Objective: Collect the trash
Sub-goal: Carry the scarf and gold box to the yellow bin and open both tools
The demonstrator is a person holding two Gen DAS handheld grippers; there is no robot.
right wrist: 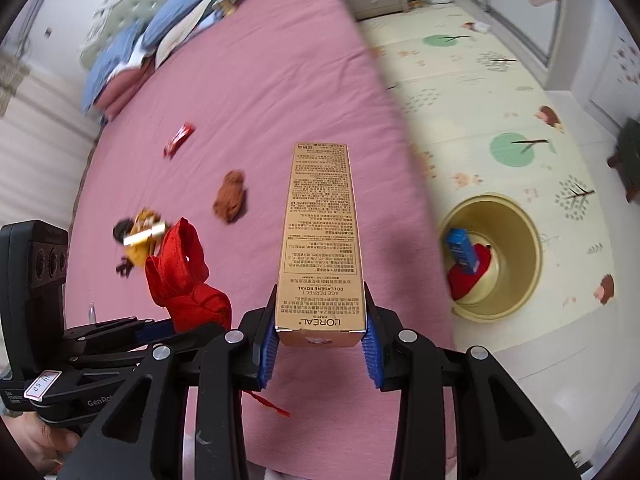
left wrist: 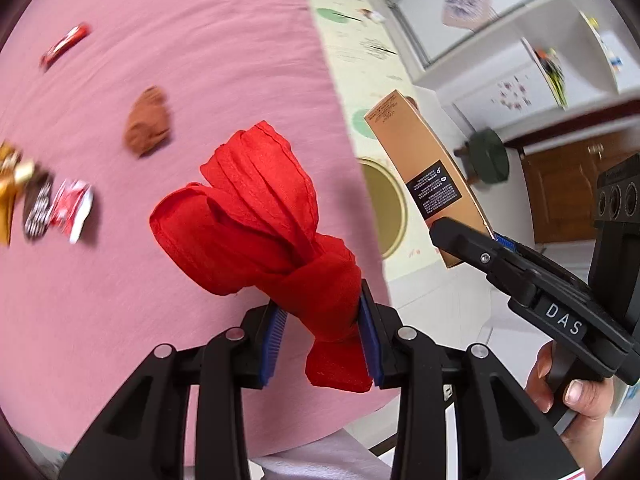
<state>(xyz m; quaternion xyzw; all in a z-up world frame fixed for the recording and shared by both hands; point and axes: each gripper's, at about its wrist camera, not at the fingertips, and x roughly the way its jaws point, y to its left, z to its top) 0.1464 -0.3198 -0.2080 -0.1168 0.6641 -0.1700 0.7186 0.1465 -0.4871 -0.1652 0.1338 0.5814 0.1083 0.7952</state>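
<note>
Right tongs (right wrist: 320,344) clamped on gold carton (right wrist: 322,240), long axis forward; bin (right wrist: 520,296) right of them, nearer. Left tongs (left wrist: 322,344) clamped on red cloth (left wrist: 256,216).

Pink bedsheet (right wrist: 280,80) — blue pillows (right wrist: 176,20) at its head, patterned playmat (right wrist: 480,92) alongside.

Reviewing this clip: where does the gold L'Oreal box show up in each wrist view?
Left wrist view: the gold box is right of centre, tilted, shut in the right gripper.
Right wrist view: the box is at centre, running away from the camera between the blue pads.
Shared landmark: the brown crumpled wad on the pink bed.
</note>
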